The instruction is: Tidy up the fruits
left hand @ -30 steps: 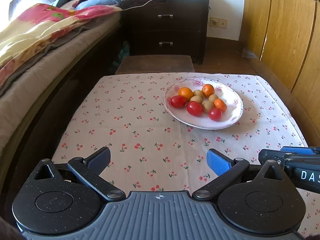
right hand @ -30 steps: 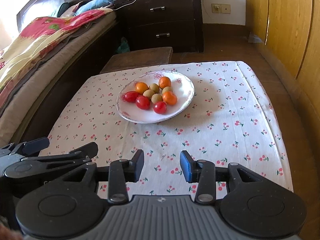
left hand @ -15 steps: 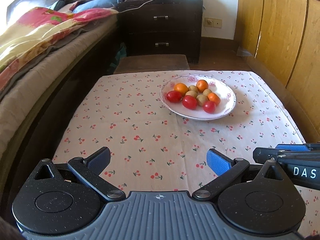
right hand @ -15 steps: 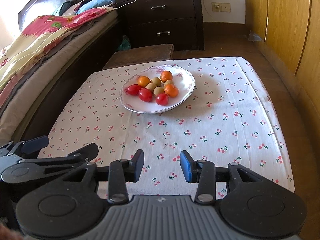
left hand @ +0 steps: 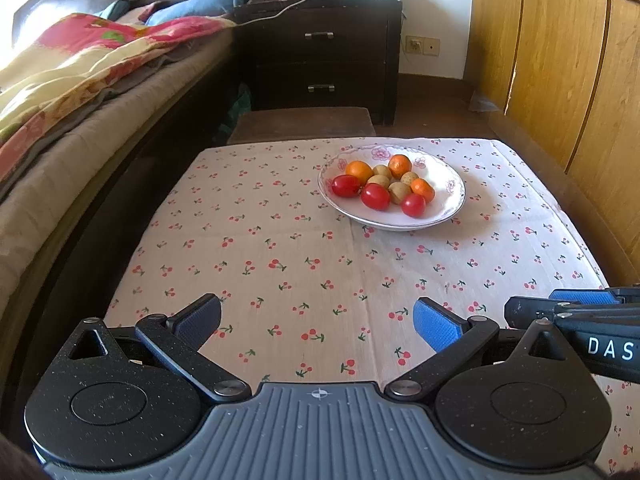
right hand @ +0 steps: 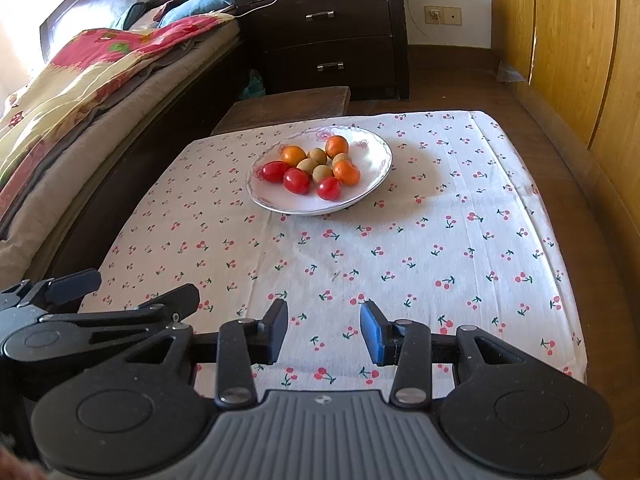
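Note:
A white plate [left hand: 448,208] [right hand: 372,152] with a pink flower rim sits on the far half of a cherry-print tablecloth [left hand: 304,248] [right hand: 440,232]. It holds three red tomatoes [left hand: 375,196] [right hand: 297,181], three oranges [left hand: 359,171] [right hand: 346,172] and several small tan fruits [left hand: 399,192] [right hand: 322,173], all heaped together. My left gripper [left hand: 316,318] hangs over the near edge of the cloth, open wide, nothing between its blue pads. My right gripper [right hand: 324,330] is beside it, open with a narrower gap, also empty. Both are well short of the plate.
A bed with a flowered quilt [left hand: 80,68] runs along the left. A dark nightstand [left hand: 320,60] and a low wooden stool [left hand: 300,124] stand beyond the table. Wooden wardrobe doors [left hand: 560,60] line the right. The cloth's near half carries nothing.
Both grippers have drawn back from the plate, which now looks smaller and farther off. Their jaws kept the same gaps. The fruits have not moved.

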Available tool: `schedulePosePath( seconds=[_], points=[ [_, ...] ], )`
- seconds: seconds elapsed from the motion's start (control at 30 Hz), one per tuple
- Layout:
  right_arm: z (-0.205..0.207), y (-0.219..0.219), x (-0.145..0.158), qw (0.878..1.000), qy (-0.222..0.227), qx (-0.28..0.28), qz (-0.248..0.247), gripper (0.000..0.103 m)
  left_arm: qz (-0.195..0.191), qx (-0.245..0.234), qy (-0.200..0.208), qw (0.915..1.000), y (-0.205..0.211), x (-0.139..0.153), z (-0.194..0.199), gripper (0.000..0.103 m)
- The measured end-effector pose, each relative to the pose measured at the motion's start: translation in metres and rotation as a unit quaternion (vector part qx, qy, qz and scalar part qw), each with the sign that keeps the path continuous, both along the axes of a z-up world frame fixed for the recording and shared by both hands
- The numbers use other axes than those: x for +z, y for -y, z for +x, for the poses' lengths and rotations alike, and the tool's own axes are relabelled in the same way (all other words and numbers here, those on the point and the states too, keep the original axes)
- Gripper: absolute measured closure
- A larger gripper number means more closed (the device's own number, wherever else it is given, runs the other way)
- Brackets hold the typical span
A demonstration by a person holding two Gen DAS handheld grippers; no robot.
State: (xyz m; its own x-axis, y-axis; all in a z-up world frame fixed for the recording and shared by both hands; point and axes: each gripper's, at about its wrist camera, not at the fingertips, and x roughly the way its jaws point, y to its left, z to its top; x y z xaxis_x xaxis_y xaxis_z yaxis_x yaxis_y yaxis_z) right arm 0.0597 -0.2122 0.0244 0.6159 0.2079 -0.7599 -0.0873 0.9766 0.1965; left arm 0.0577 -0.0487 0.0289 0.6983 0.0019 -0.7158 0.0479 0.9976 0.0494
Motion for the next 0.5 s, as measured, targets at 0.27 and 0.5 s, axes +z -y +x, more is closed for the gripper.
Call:
schedulePosePath(
  seconds=[0.27, 0.5],
  points=[
    [-0.012, -0.002, -0.003, 1.000, -0.008, 0.003, -0.007, 0.062, 0.001, 0.000, -0.009, 1.0000, 0.000, -0.004, -0.011, 0.000],
    [-0.018, -0.003, -0.005, 1.000, -0.011, 0.003, -0.009, 0.062, 0.001, 0.002, -0.014, 0.9999, -0.001, -0.005, -0.016, 0.000]
  ],
)
